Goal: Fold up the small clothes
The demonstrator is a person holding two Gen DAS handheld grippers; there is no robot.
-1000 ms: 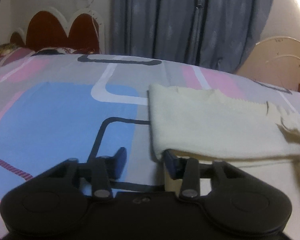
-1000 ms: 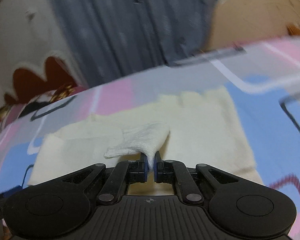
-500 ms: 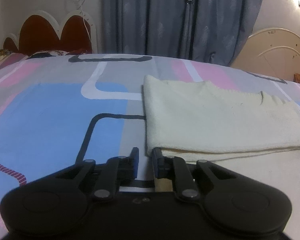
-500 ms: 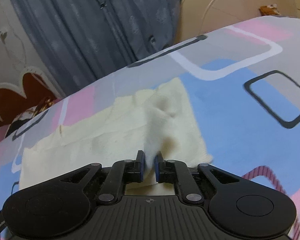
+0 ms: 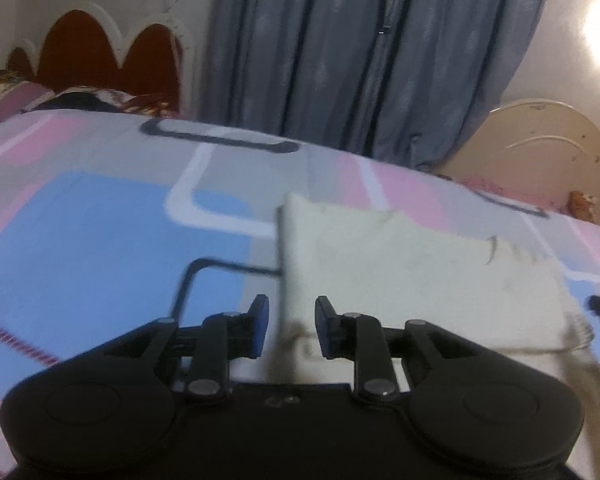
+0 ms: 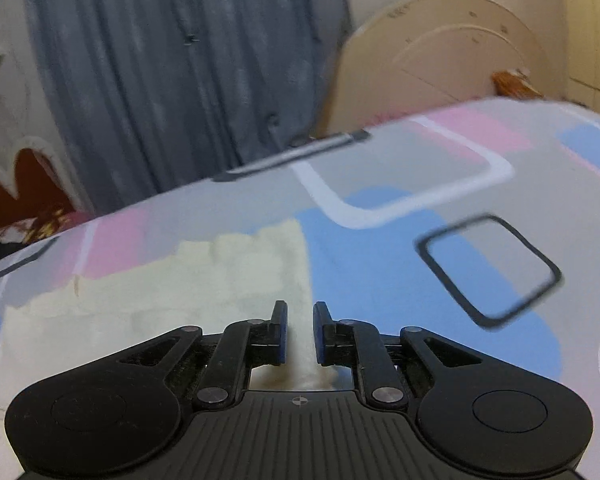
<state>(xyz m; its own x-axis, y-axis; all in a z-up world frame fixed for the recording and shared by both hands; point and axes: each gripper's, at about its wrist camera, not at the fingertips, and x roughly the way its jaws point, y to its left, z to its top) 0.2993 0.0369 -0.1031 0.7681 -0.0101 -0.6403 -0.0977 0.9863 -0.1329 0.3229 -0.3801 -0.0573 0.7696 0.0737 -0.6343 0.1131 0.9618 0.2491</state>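
Cream garment [image 5: 400, 272] edge lies between both parted tongs [image 5: 290, 330].

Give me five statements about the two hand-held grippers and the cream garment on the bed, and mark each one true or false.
1. The left hand-held gripper has its jaws open. True.
2. The right hand-held gripper is clamped shut on a raised corner of the cream garment. False: its jaws are apart and the cloth lies flat on the bedsheet.
3. The garment shows a folded layer lying over another. True, in the left wrist view.
4. The curtain behind the bed is red. False: it is grey-blue.
5. The garment lies on a plain white sheet. False: the sheet is patterned in blue, pink and grey.
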